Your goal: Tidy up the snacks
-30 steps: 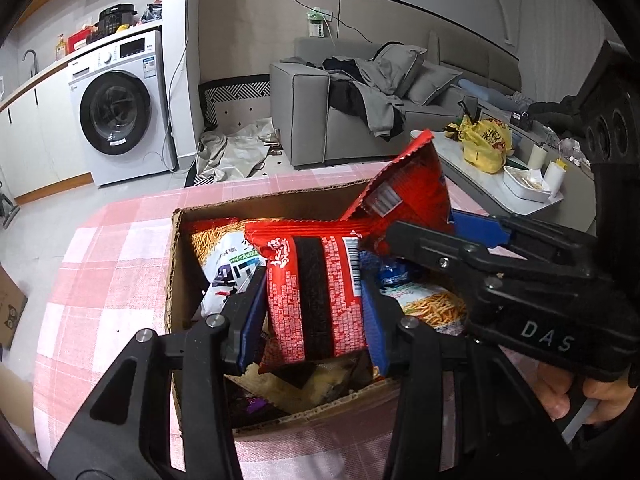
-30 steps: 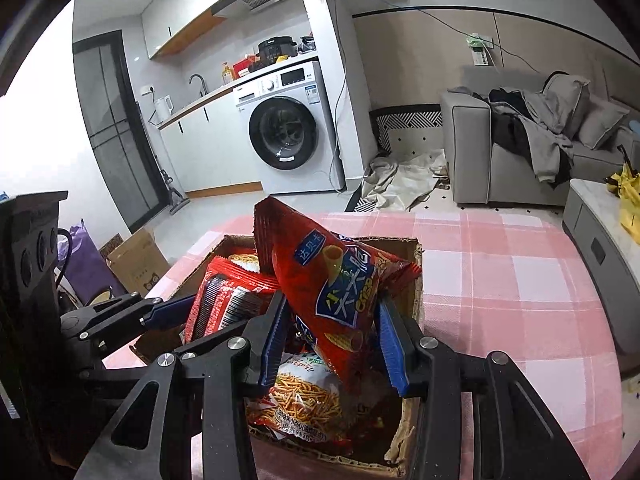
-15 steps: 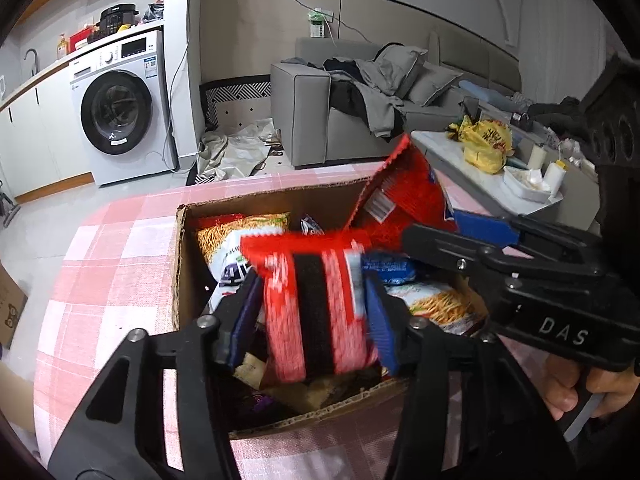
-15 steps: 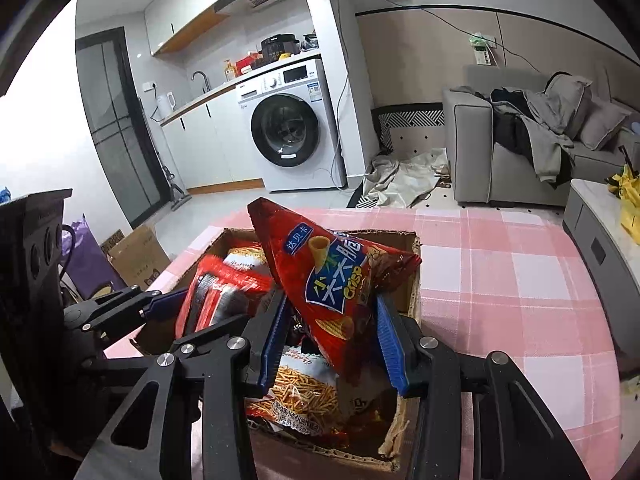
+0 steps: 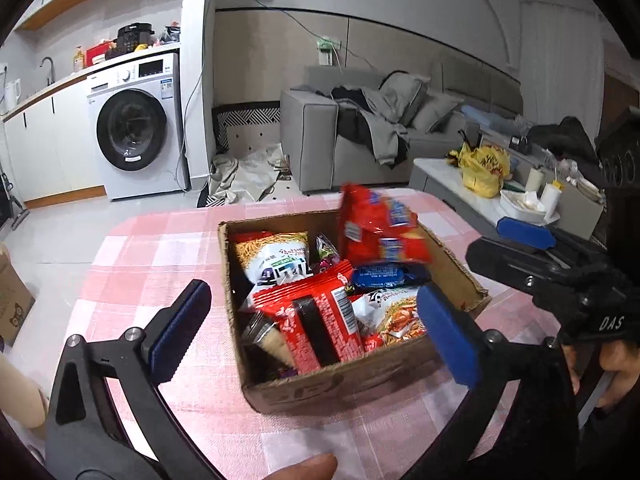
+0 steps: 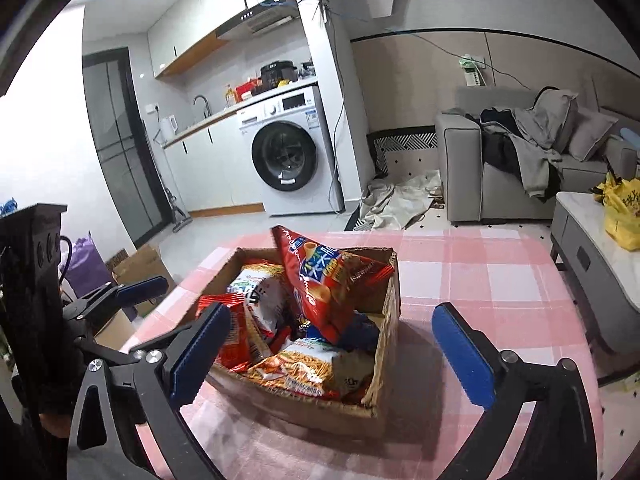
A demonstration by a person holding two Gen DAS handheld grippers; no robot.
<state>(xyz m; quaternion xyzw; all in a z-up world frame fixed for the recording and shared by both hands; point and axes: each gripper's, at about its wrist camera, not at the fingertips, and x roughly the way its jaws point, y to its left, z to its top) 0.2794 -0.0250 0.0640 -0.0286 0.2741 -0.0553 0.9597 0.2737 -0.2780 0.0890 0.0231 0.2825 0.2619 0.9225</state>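
Note:
A cardboard box (image 5: pixel 340 384) full of snack bags sits on the pink checked tablecloth; it also shows in the right wrist view (image 6: pixel 384 312). A red-and-black packet (image 5: pixel 316 320) lies in its near part. A red chip bag (image 5: pixel 380 228) leans at the far right corner, also visible from the right wrist (image 6: pixel 324 280). My left gripper (image 5: pixel 316 332) is open and empty, its jaws either side of the box. My right gripper (image 6: pixel 328 348) is open and empty above the box's near edge. It appears from the left wrist at the right (image 5: pixel 524 240).
The table's pink cloth (image 6: pixel 480 280) extends right of the box. A white coffee table with a yellow bag (image 5: pixel 480 168) stands to the right. A grey sofa (image 5: pixel 360 140) and a washing machine (image 5: pixel 132 128) are behind. Cardboard boxes (image 6: pixel 136 264) sit on the floor left.
Both grippers opened and let go: the red-and-black packet dropped into the box from the left one, the red chip bag from the right. Both grippers drew back and up from the box.

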